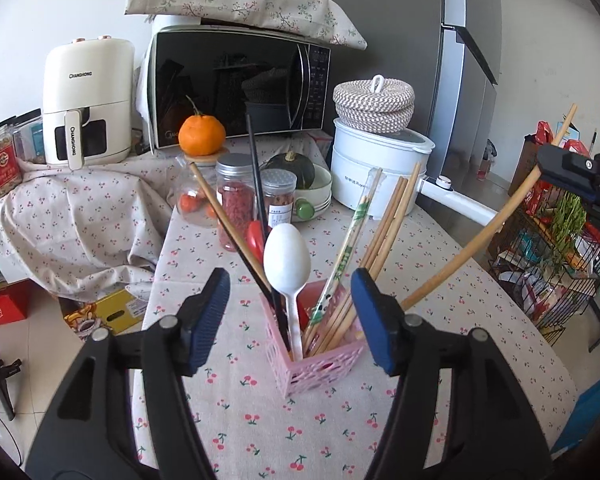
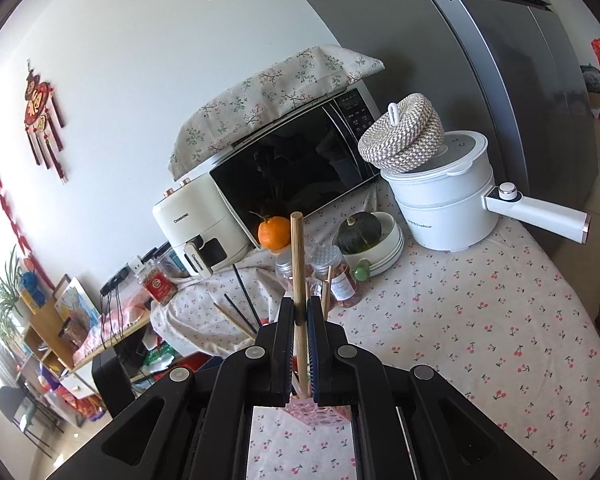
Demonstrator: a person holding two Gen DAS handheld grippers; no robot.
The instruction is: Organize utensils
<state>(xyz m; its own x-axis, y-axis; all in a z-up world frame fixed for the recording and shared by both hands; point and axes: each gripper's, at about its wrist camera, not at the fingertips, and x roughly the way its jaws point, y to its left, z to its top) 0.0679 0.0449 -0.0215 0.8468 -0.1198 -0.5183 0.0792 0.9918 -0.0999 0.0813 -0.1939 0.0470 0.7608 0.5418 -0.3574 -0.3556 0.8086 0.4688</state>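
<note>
My right gripper [image 2: 300,316] is clamped tight on a single wooden chopstick [image 2: 298,280], the pads pinching it partway along its shaft. From the right wrist view the stick runs straight up between the fingers, its blunt end well above them, and its lower end passes down toward the pink basket [image 2: 320,414] that shows just under the jaws. From the left wrist view the same stick slants from the right gripper [image 1: 572,172] at the right edge of the frame down and leftward to the basket, so its long axis leans well off upright, tip low and inward, held end high and out to the right.

My left gripper [image 1: 290,316] stands open with nothing pressed by its pads; the pink basket [image 1: 320,364] sits between and just beyond the fingers, with neither pad touching it. The basket stands on the cherry-print tablecloth [image 1: 340,420], toward the near edge of the table, and already holds a white spoon [image 1: 287,264], several wooden chopsticks [image 1: 384,240], a wrapped pair [image 1: 352,240] and a black chopstick [image 1: 260,200], all fanned outward.

As I judge it, the coming move turns on that slant: the stick's lower end lies at or inside the basket's right side, so the right hand, the one carrying it, needs to swing the top inward before letting go.
</note>
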